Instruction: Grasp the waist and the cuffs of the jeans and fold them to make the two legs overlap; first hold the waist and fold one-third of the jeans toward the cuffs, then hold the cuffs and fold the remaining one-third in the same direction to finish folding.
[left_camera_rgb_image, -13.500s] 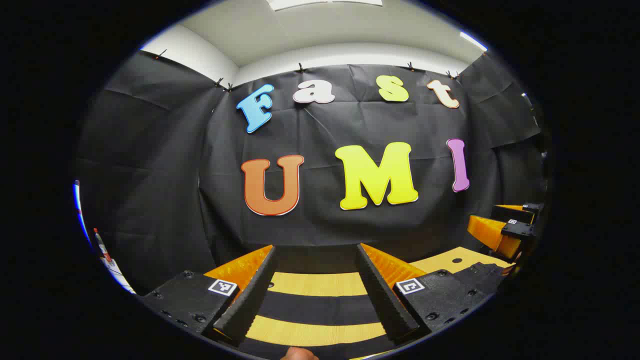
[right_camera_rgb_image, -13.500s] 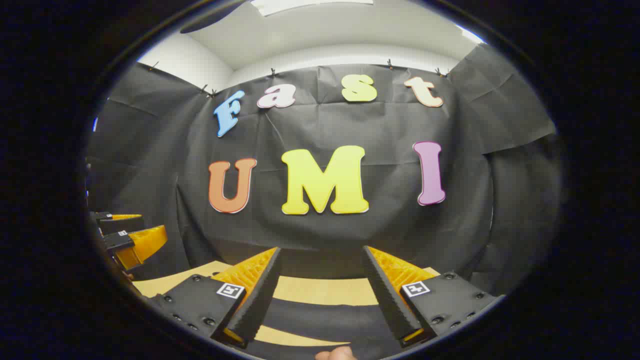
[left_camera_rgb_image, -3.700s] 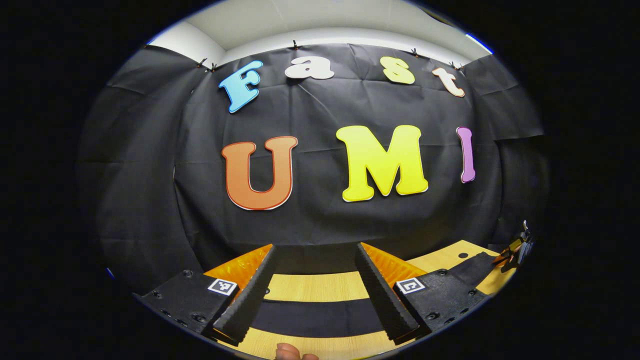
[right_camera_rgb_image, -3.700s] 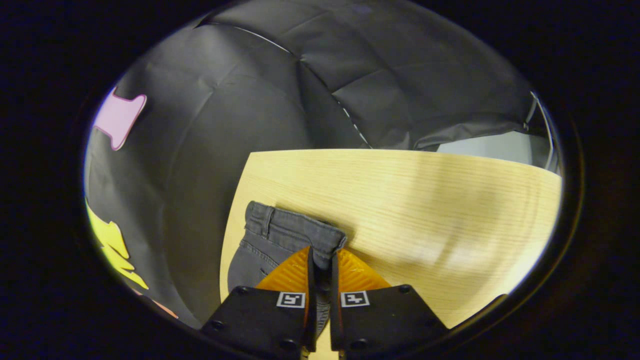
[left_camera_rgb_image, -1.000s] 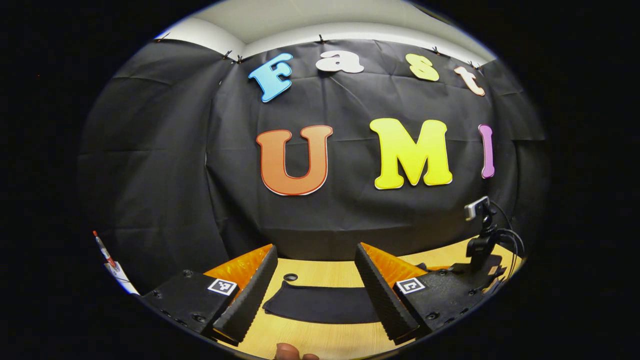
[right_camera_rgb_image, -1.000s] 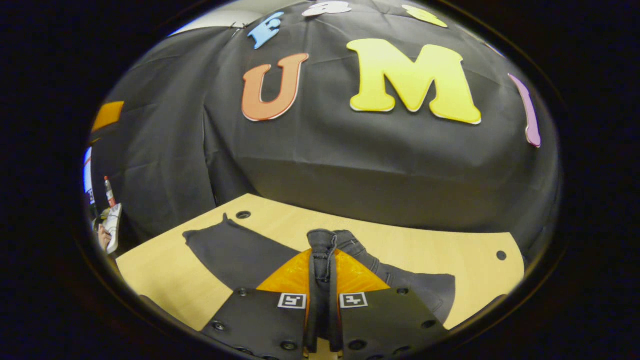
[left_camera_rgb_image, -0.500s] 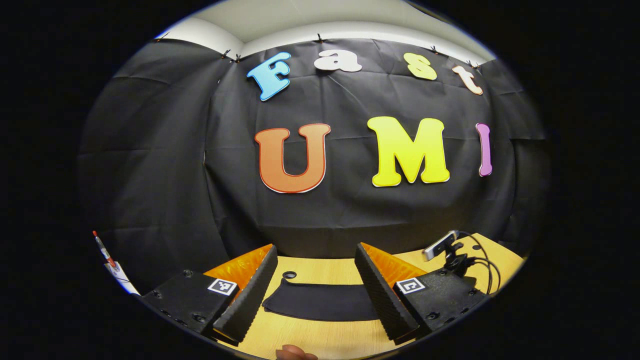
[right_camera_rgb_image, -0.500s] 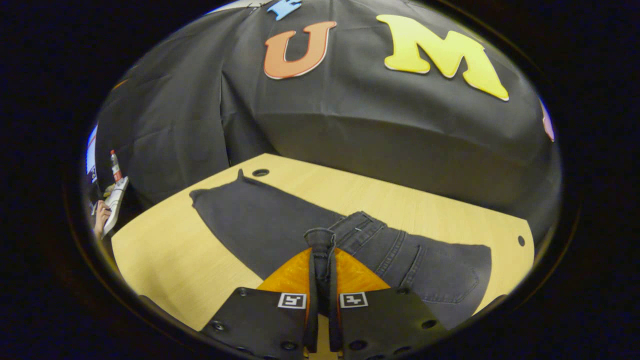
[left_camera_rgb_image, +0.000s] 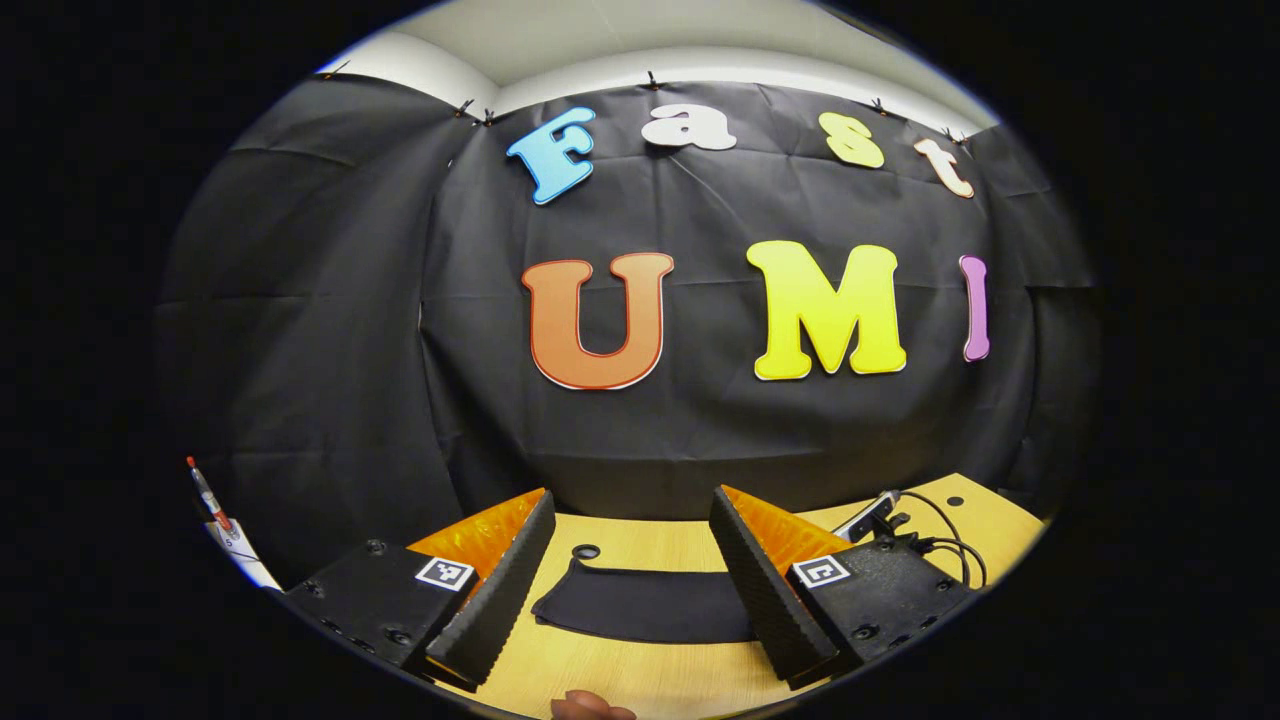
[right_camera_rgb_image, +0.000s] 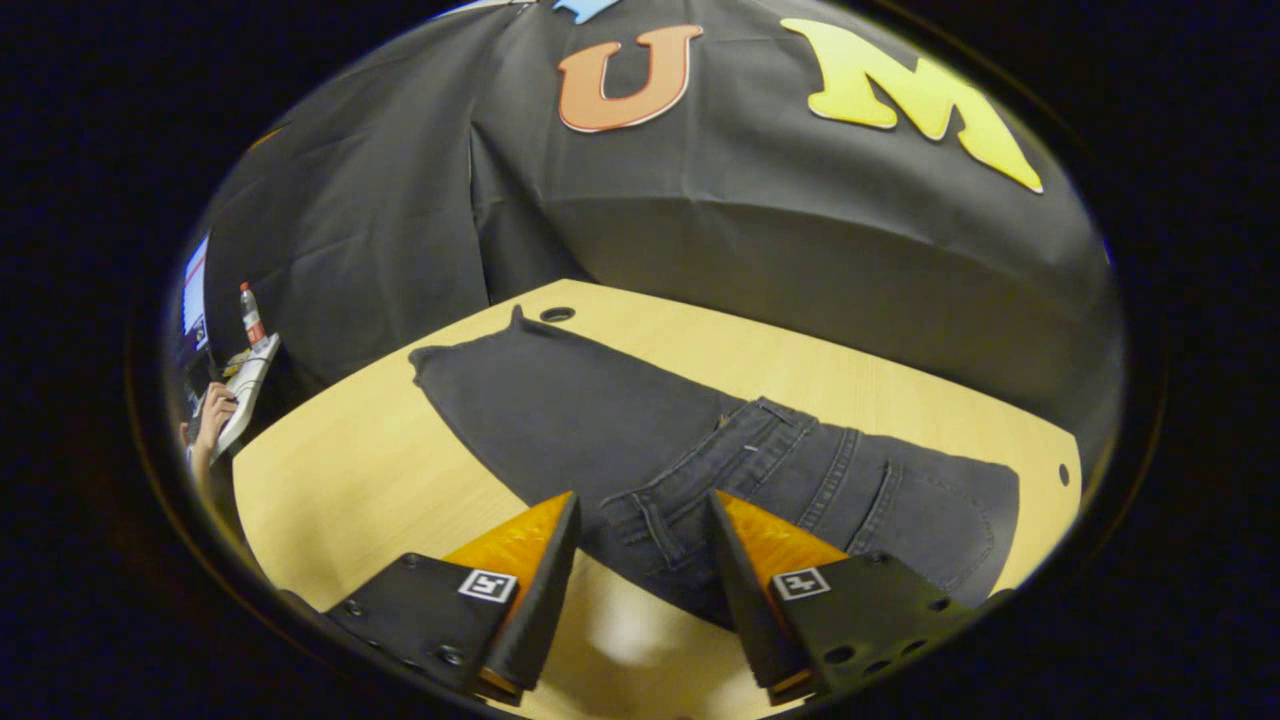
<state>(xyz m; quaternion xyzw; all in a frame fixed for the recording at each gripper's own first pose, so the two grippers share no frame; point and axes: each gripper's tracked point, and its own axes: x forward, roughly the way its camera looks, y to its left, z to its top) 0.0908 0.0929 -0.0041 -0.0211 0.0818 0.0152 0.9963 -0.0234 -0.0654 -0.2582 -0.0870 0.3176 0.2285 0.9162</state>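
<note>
Dark grey jeans (right_camera_rgb_image: 600, 420) lie along the wooden table (right_camera_rgb_image: 380, 470), their upper third folded over the legs. The waistband (right_camera_rgb_image: 650, 525) rests on top of the legs, just ahead of my right gripper (right_camera_rgb_image: 642, 500), which is open with nothing held. The cuffs (right_camera_rgb_image: 450, 365) point toward the table's far left end. In the left gripper view the cuff end (left_camera_rgb_image: 640, 610) lies flat on the table (left_camera_rgb_image: 660, 555), and my left gripper (left_camera_rgb_image: 630, 495) hovers open just in front of it, apart from the cloth.
Round cable holes (right_camera_rgb_image: 556, 314) sit in the table near the cuffs and at the far right corner (right_camera_rgb_image: 1063, 474). A cabled device (left_camera_rgb_image: 880, 512) shows low at the right. Beyond the table's left end are a person's hand (right_camera_rgb_image: 215, 410), a keyboard and a bottle (right_camera_rgb_image: 250, 312).
My right gripper has opened and let go of the waistband, which now lies on the legs; the gripper has drawn back slightly. The left gripper has barely moved.
</note>
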